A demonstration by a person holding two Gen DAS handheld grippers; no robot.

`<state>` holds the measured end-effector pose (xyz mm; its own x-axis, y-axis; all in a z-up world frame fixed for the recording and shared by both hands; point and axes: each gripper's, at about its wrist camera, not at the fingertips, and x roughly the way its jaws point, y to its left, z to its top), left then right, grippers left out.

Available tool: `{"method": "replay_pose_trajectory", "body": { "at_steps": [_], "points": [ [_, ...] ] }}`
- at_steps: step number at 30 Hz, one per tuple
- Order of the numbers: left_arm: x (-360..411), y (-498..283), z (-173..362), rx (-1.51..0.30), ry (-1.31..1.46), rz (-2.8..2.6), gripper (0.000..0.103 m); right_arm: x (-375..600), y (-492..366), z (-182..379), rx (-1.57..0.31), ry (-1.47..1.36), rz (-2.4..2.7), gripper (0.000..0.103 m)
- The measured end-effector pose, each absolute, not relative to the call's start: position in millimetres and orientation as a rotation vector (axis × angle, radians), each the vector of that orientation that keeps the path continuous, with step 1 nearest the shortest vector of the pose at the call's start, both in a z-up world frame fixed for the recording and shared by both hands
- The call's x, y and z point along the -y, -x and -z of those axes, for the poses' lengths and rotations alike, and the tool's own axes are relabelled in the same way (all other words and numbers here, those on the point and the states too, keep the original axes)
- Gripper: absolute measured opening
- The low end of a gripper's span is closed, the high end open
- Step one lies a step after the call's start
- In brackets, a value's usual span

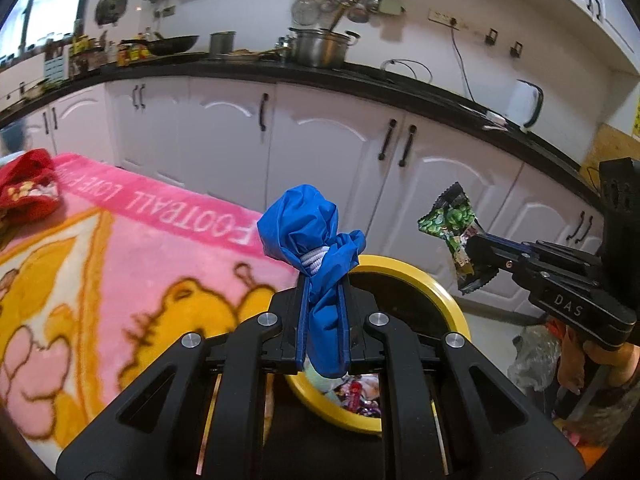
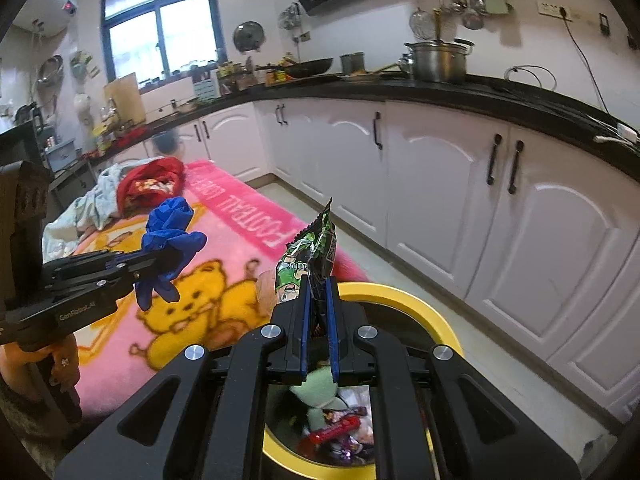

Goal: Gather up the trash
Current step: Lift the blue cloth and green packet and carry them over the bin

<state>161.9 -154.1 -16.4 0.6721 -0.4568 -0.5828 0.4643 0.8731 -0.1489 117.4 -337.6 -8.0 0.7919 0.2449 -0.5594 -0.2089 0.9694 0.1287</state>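
Two grippers: both raised above the bin, each clamped on one item of trash.
Left gripper (image 1: 323, 300): fingers closed on a crumpled blue plastic bag (image 1: 310, 236); bunched top above the fingertips, loose tail down between the jaws.
Blue plastic bag, right wrist view (image 2: 170, 236): at 9 o'clock, pinched in the left gripper (image 2: 160, 266), hanging over the pink blanket.
Right gripper (image 2: 319, 300): fingers closed on the lower end of a green snack wrapper (image 2: 310, 252); wrapper upright, serrated top edge toward 12 o'clock.
Green snack wrapper, left wrist view (image 1: 454, 224): at 3 o'clock, gripped near its middle by the right gripper (image 1: 476, 250), both ends flared.
Yellow-rimmed trash bin (image 1: 424, 280): directly below both grippers, at 6 o'clock in each view; wrappers and a pale green item inside (image 2: 340, 432).
Pink blanket (image 1: 132, 240): at 9 o'clock of the bin, printed with a yellow cartoon bear and the word FOOTBALL.
Red cloth (image 2: 150, 184): on the far end of the blanket, beside a pale crumpled fabric (image 2: 92, 200).
White cabinets (image 2: 440, 184): from 12 to 3 o'clock, under a black countertop (image 2: 440, 88) carrying a steel pot (image 2: 438, 60).
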Motion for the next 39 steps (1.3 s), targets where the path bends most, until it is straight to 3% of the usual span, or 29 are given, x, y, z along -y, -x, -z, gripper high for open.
{"method": "replay_pose_trajectory", "body": {
  "at_steps": [39],
  "points": [
    [219.4,-200.1,112.5,-0.888,-0.064,0.629,0.011,373.6,-121.3,106.2,-0.844,-0.098,-0.154,0.012]
  ]
}}
